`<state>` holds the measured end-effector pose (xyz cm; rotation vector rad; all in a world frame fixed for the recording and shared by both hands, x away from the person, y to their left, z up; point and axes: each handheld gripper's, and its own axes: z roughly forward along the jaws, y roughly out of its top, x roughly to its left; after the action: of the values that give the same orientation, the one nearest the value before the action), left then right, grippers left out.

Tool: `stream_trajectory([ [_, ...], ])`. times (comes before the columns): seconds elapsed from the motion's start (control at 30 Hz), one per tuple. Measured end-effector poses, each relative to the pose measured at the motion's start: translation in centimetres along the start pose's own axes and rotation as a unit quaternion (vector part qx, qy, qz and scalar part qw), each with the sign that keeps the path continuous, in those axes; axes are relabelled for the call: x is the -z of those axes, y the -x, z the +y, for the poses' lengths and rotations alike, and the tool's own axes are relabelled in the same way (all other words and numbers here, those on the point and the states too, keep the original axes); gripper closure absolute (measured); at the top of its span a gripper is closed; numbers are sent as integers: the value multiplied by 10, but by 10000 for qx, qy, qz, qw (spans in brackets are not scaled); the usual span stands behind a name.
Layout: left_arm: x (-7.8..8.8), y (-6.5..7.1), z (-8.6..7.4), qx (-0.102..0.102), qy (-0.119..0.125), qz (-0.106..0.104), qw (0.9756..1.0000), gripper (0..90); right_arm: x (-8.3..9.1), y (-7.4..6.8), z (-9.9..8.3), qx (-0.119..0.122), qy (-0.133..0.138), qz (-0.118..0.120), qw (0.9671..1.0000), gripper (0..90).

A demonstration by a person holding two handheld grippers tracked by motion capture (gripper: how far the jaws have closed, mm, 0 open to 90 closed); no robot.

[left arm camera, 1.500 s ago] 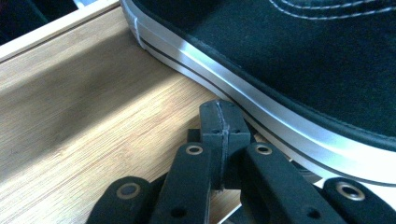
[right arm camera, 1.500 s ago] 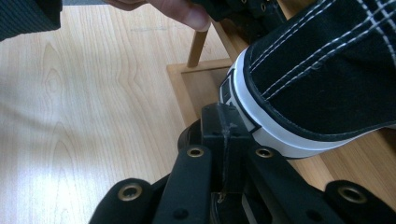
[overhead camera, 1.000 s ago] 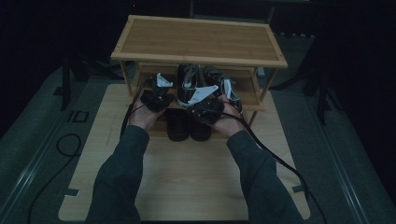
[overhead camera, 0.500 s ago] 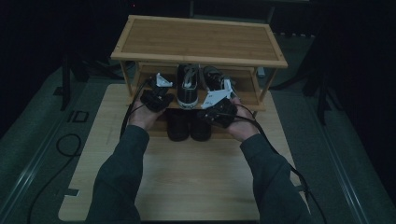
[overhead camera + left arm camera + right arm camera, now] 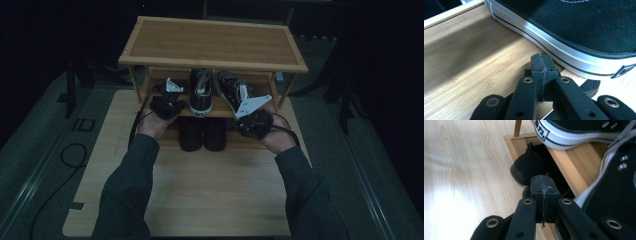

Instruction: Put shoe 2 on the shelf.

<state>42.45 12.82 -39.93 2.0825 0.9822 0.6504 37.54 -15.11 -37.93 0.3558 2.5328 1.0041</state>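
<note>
Two black canvas sneakers with white soles stand on the middle shelf of a bamboo shoe rack [image 5: 215, 37]: the left sneaker [image 5: 200, 95] and the right sneaker [image 5: 231, 90]. My left gripper [image 5: 171, 101] is at the shelf's left part, beside the left sneaker. Its jaws [image 5: 541, 63] are shut and empty, their tips just short of the white sole [image 5: 564, 53]. My right gripper [image 5: 242, 119] is in front of the right sneaker, also shut and empty [image 5: 541, 183]. The right sneaker's side [image 5: 614, 187] is close at its right.
A pair of plain black shoes [image 5: 202, 132] sits under the middle shelf, one toe [image 5: 529, 168] poking out. The rack stands on a pale wooden board [image 5: 215, 190]. Cables [image 5: 70, 152] trail over the grey floor at left. A dark stand [image 5: 345, 95] is at right.
My right gripper has drawn back from the middle of the shelf to the right and toward the person. The right sneaker now stands free on the shelf. The left gripper stayed put.
</note>
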Motion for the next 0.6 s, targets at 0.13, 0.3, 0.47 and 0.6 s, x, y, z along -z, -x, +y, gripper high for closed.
stream_trajectory([
  [0.13,0,0,0,-5,-5,1,10000,900,8,3,-8,-36,-33,-9,10000,892],
  [0.3,0,-1,0,8,-5,-20,10000,900,18,5,-18,-18,5,2,10000,892],
  [0.47,0,-1,0,11,-7,-17,10000,900,24,8,-26,-33,-13,26,10000,892],
  [0.6,0,-1,0,11,-5,-21,10000,900,28,9,-30,-71,17,68,10000,892],
])
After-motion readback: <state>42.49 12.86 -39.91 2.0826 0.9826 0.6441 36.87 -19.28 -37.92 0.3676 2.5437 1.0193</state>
